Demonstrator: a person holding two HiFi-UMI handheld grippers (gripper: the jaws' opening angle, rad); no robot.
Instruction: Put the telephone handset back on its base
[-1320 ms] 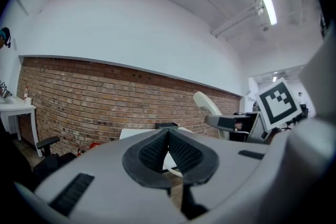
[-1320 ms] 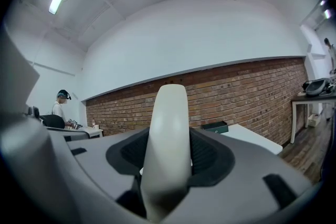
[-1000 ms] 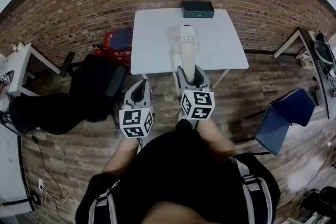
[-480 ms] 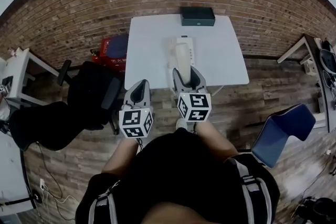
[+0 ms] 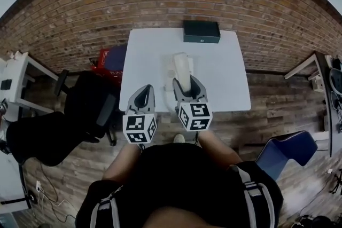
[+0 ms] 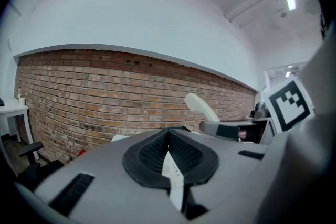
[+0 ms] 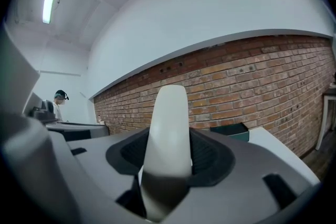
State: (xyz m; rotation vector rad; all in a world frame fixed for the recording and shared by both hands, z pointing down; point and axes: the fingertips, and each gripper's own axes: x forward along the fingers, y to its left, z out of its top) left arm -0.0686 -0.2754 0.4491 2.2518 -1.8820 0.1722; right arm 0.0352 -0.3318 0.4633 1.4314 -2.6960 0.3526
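At the far left a white desk [image 5: 18,69] is cut off by the frame edge. A black office chair [image 5: 88,109] stands beside the white counter [image 5: 224,77] and covers part of a red item [image 5: 105,56] on the floor, which cannot be identified. The left gripper [image 5: 144,91] is held over the counter's near edge. In the left gripper view its jaws [image 6: 168,134] stand together with nothing between them; only a thin pale sliver shows below the pads. The right gripper [image 5: 187,81] is just beside it, and its jaws are clamped on the lower part of the handset [image 5: 180,64]. In the right gripper view the handset [image 7: 169,123] rises between the pads and its lower end is out of sight. The handset is held above the middle of the counter, over the base [image 5: 191,63]. The base is almost entirely hidden beneath it, so contact between them cannot be determined. A dark green box [image 5: 201,31] lies at the counter's far edge by the brick wall. At the lower right a blue chair [image 5: 286,151] stands well apart from the counter.
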